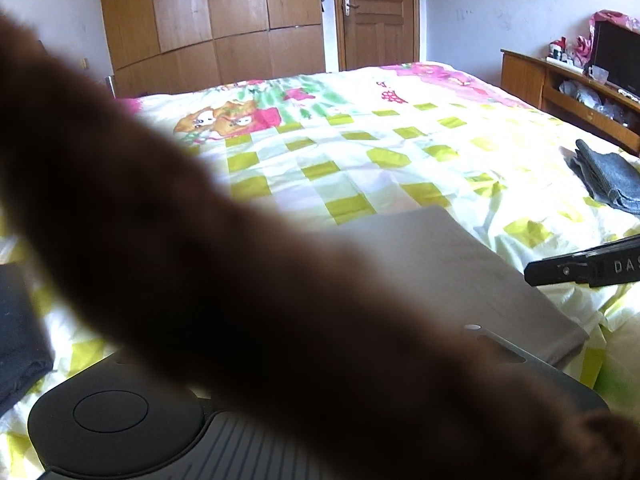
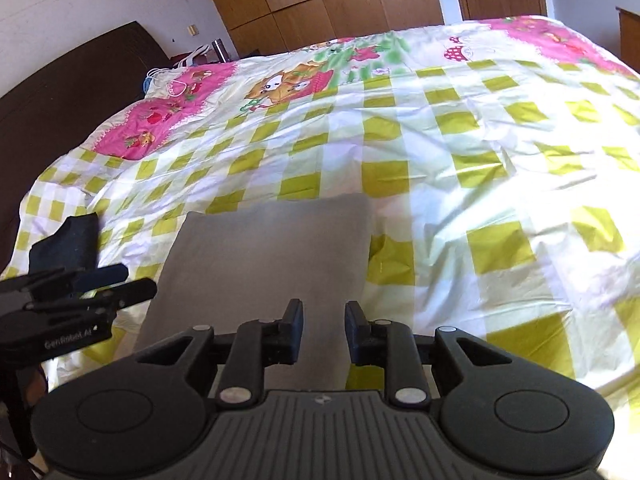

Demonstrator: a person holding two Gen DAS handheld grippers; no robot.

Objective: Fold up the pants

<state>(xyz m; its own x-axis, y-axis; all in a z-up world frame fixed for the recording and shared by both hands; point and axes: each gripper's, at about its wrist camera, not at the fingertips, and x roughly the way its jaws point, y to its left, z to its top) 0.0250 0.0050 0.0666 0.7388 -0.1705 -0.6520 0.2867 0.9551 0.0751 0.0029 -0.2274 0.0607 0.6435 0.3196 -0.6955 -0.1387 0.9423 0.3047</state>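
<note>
Right claw (image 2: 323, 330) hovers empty, fingers parted, over one folded grey pants (image 2: 264, 264) on the bed (image 2: 480, 168); left claw (image 2: 120, 286), beside it, looks nearly closed.

Hovering low in the frame, right gripper (image 2: 323, 330) with fingers parted over folded grey pants (image 2: 264, 256) lying on the checked bed (image 2: 480, 184); left gripper (image 2: 136, 282) entering from the left edge.

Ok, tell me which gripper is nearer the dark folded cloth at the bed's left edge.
Left. The left gripper hovers just beside the dark folded cloth. The right gripper sits open over the near edge of the grey folded pants, farther away.
</note>
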